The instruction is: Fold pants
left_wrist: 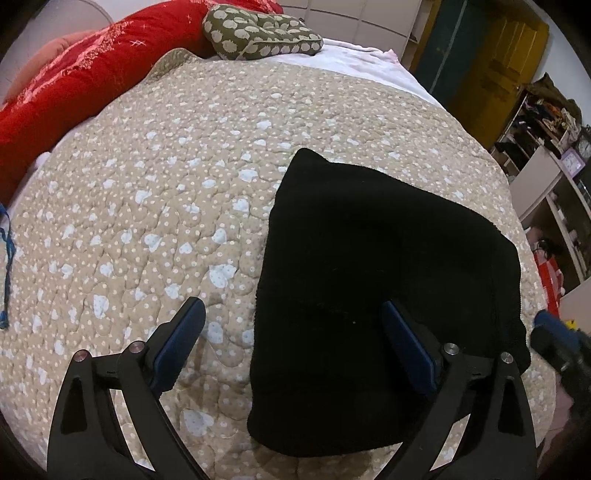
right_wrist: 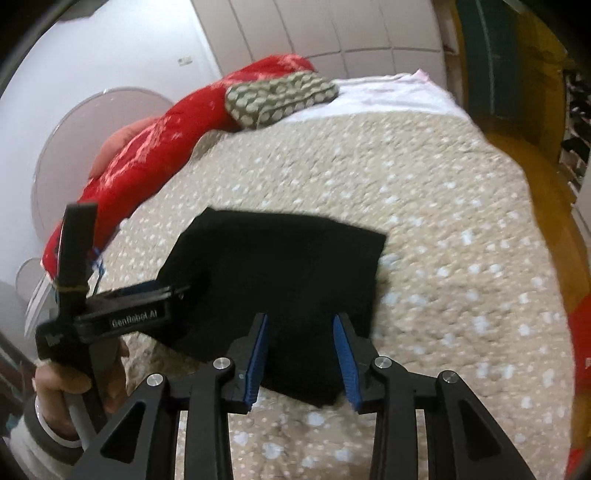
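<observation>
The black pants (left_wrist: pixel 376 280) lie folded into a compact rectangle on the beige quilted bedspread (left_wrist: pixel 155 206). My left gripper (left_wrist: pixel 295 310) is open and empty, hovering above the pants' near left edge. In the right wrist view the pants (right_wrist: pixel 280 266) lie ahead of my right gripper (right_wrist: pixel 301 325), which is open and empty above their near edge. The left gripper (right_wrist: pixel 177 291) shows there from the side at the left, held in a hand. The right gripper's tip (left_wrist: pixel 554 328) shows at the right edge of the left wrist view.
A red blanket (left_wrist: pixel 74 85) and an olive patterned cushion (left_wrist: pixel 258 33) lie at the head of the bed. A white sheet (left_wrist: pixel 351 55) shows beyond the bedspread. Shelves (left_wrist: pixel 546 155) stand right of the bed. A blue strap (left_wrist: pixel 7 258) lies at the left edge.
</observation>
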Motion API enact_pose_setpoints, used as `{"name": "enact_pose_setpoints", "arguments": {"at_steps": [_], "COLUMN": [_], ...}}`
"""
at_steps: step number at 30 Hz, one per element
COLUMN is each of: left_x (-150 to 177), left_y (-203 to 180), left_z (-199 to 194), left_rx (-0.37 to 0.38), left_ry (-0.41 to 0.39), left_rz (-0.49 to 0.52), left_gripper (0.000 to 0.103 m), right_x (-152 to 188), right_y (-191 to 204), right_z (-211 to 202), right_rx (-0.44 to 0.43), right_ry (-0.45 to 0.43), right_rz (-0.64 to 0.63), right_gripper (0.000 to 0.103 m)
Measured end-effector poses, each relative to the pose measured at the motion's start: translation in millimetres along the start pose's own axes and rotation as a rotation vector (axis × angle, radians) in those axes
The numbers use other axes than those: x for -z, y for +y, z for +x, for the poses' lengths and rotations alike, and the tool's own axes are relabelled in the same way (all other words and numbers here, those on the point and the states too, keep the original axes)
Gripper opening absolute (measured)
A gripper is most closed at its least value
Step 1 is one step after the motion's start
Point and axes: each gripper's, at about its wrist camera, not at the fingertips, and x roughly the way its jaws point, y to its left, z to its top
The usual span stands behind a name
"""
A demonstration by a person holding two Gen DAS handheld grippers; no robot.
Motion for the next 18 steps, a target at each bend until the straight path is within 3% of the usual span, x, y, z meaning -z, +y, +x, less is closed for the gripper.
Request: {"name": "enact_pose_setpoints", "arguments": {"at_steps": [3,6,11,18], "left_x": [0.8,1.4,1.5,-3.9], "left_y": [0.2,-0.8,-3.0,3.4], "left_z": [0.5,0.6,-0.4,-3.7], "left_rx": [0.002,0.001,-0.005,0.041], "left_ry": [0.000,0.001,-0.007,0.022], "left_rz": [-0.009,-0.006,0.008,-0.004], "left_gripper": [0.097,0.097,0.097,0.097], "right_x": [-0.9,4.0,4.1,0.3], "right_y": [-5.4,-5.7,5.4,-15.9], "right_z": [1.4,22.6,21.4,8.1], "right_rx": [-0.006,-0.016,0.024,0.025], "right_ry": [-0.008,0.061,0.050,-0.002], "right_rz": [0.034,0.039,-0.018,0.067], "right_gripper": [0.036,0.038,0.041,0.048]}}
